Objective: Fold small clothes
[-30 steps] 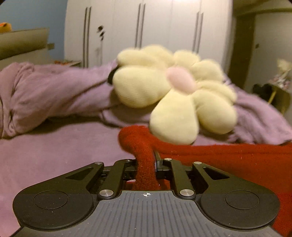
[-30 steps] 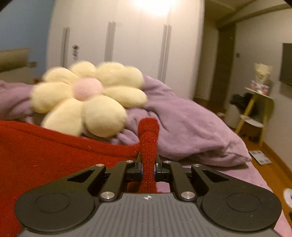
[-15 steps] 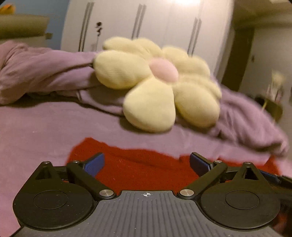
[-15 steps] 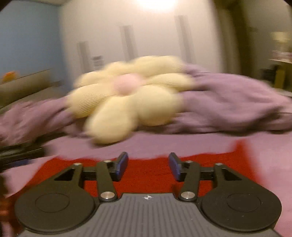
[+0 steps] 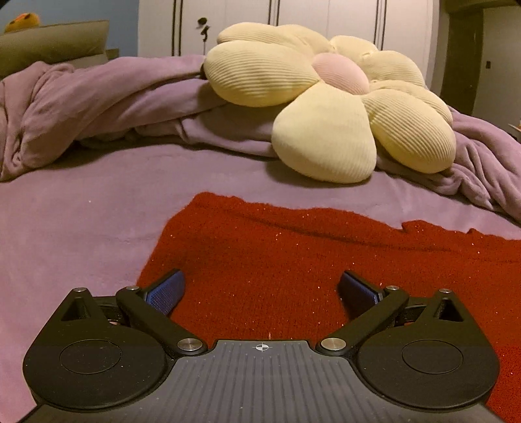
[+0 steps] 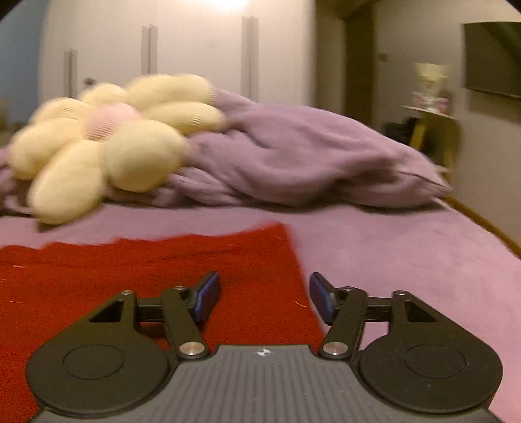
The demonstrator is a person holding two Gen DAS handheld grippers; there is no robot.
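A red knitted garment (image 5: 293, 247) lies flat on the purple bed sheet (image 5: 81, 227). My left gripper (image 5: 260, 286) hovers over its left part, jaws wide open, blue pads clear of the cloth. In the right wrist view the same red garment (image 6: 146, 276) ends at its right edge just under my right gripper (image 6: 263, 293). That gripper's jaws are opening, and nothing is pinched between them; the cloth lies below.
A cream flower-shaped cushion (image 5: 329, 107) with a pink centre rests on a bunched purple blanket (image 6: 309, 162) behind the garment. White wardrobe doors (image 5: 293, 19) stand at the back. A small yellow side table (image 6: 433, 123) is beyond the bed's right edge.
Both grippers were shut on raised folds of the red garment; they have let go and sunk, and the garment now lies flat on the bed.
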